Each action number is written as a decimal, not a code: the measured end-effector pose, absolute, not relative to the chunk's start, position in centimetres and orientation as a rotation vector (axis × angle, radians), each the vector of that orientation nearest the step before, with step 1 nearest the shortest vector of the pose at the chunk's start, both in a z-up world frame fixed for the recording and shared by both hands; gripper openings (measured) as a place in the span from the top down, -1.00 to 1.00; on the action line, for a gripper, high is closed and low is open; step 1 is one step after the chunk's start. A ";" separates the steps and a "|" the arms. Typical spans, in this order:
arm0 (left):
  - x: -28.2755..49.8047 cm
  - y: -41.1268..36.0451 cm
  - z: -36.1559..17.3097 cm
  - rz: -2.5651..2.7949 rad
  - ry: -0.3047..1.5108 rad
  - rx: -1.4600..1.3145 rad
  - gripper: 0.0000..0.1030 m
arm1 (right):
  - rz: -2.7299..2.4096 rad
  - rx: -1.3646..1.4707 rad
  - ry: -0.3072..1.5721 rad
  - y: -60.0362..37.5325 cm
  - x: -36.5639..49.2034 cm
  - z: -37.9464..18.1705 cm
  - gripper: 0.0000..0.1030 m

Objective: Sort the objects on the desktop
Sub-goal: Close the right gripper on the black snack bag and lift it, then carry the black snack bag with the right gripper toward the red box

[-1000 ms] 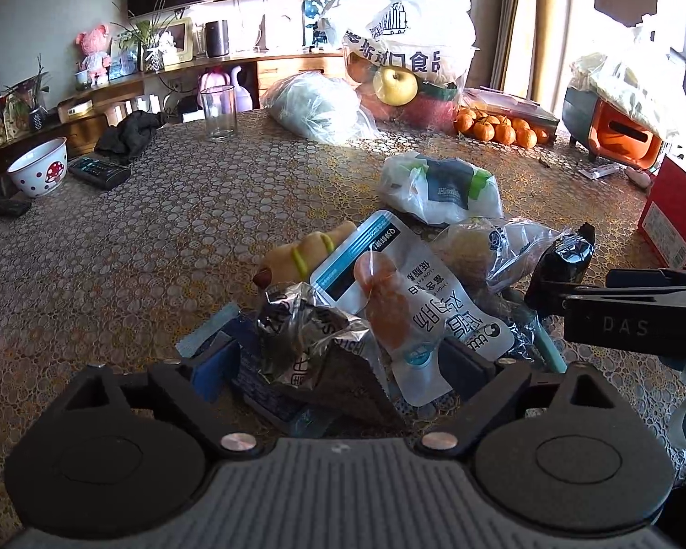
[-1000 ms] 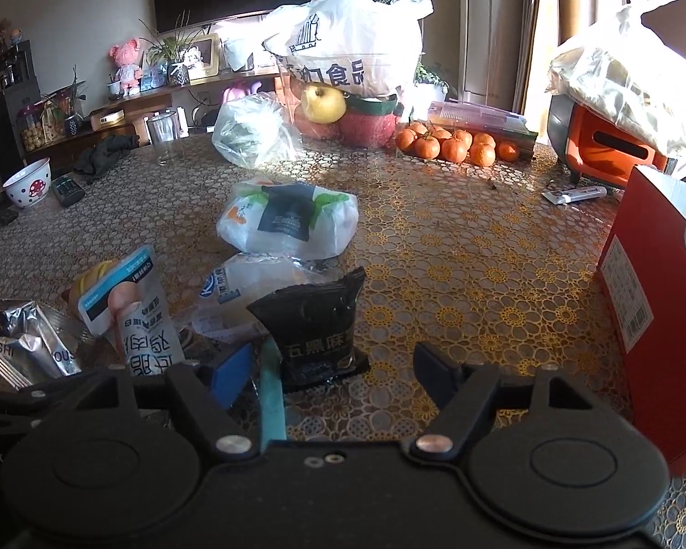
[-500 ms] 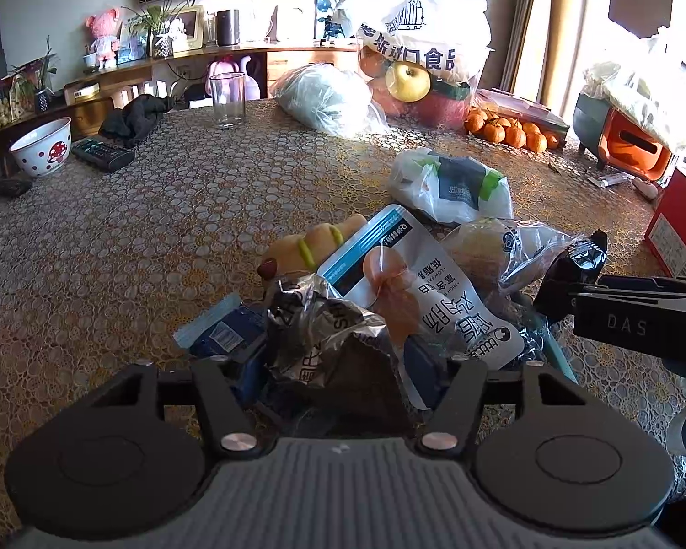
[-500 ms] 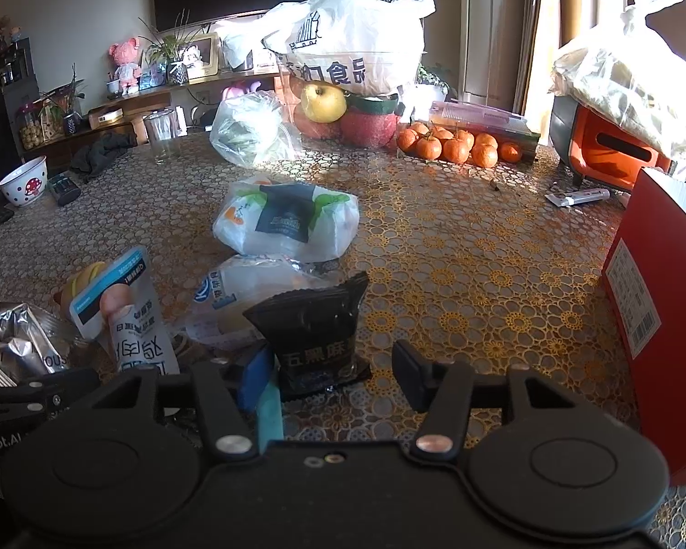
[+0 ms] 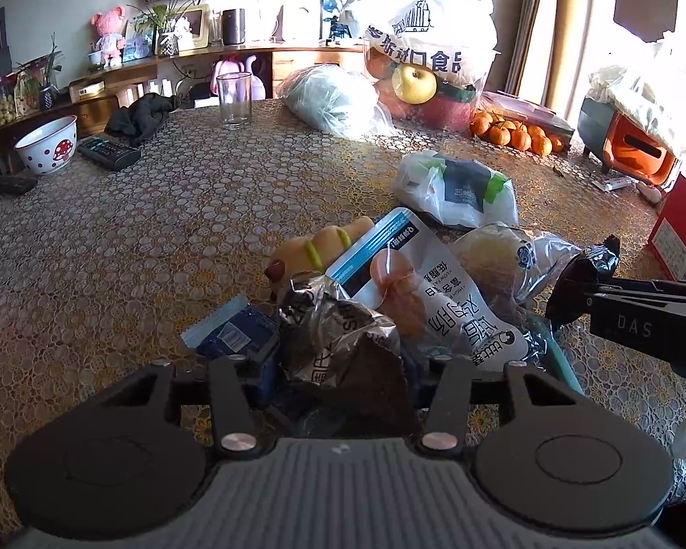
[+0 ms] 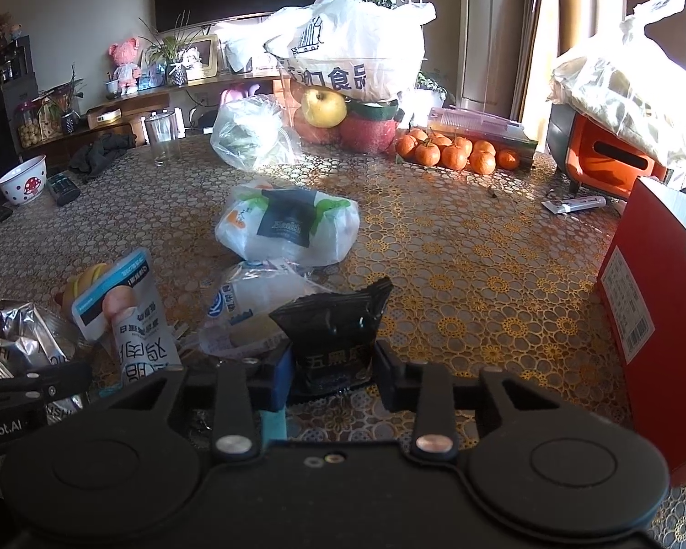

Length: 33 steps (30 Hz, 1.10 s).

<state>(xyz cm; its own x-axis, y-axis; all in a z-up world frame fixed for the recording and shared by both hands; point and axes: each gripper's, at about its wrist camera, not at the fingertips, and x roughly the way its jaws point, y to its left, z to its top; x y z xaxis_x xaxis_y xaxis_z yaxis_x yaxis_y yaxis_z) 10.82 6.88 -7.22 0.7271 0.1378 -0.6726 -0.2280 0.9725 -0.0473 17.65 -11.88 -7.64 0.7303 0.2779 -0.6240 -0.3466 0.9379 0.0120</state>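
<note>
A heap of snack packets lies on the patterned table. My left gripper (image 5: pixel 338 375) is shut on a crumpled silver foil packet (image 5: pixel 334 334). Behind it lie a white and blue chicken packet (image 5: pixel 416 288), a yellow hot-dog toy (image 5: pixel 315 251), a blue box (image 5: pixel 233 334) and a clear bread bag (image 5: pixel 503 256). My right gripper (image 6: pixel 331 377) is shut on a black snack packet (image 6: pixel 334 329), which also shows in the left wrist view (image 5: pixel 581 279). A white bag with a dark label (image 6: pixel 288 228) lies further back.
A red box (image 6: pixel 649 320) stands at the right. At the far edge are tangerines (image 6: pixel 452 155), a big white shopping bag with fruit (image 6: pixel 352 73), a glass (image 6: pixel 162 137), a mushroom bowl (image 6: pixel 23 180), a remote (image 5: pixel 107 152) and an orange appliance (image 6: pixel 608 160).
Both grippers have closed: the left on the silver foil packet, the right on the black snack packet. Both were open a second ago.
</note>
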 end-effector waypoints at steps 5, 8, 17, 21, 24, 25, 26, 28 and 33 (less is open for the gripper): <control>10.5 6.9 -6.9 0.206 0.724 -0.145 0.09 | 0.322 -0.096 0.671 -12.5 17.4 -7.3 0.36; 10.2 6.9 -6.7 0.209 0.719 -0.145 0.13 | 0.312 -0.091 0.672 -12.9 17.2 -7.1 0.38; 9.5 6.4 -5.2 0.194 0.685 -0.147 0.14 | 0.302 -0.074 0.645 -13.9 16.1 -5.5 0.38; 9.1 6.4 -4.6 0.191 0.673 -0.164 0.14 | 0.291 -0.067 0.636 -14.4 15.7 -4.8 0.38; 8.8 6.1 -4.1 0.191 0.664 -0.161 0.14 | 0.291 -0.060 0.624 -14.8 15.4 -4.1 0.38; 8.7 6.1 -3.9 0.190 0.660 -0.160 0.14 | 0.290 -0.058 0.619 -14.9 15.2 -3.9 0.38; 8.6 6.0 -3.7 0.188 0.656 -0.158 0.14 | 0.290 -0.056 0.615 -15.1 15.1 -3.7 0.38; 8.5 5.8 -3.5 0.188 0.652 -0.155 0.15 | 0.290 -0.056 0.611 -15.3 14.8 -3.5 0.38; 8.0 5.7 -2.8 0.189 0.638 -0.164 0.16 | 0.285 -0.049 0.599 -16.0 14.2 -2.8 0.38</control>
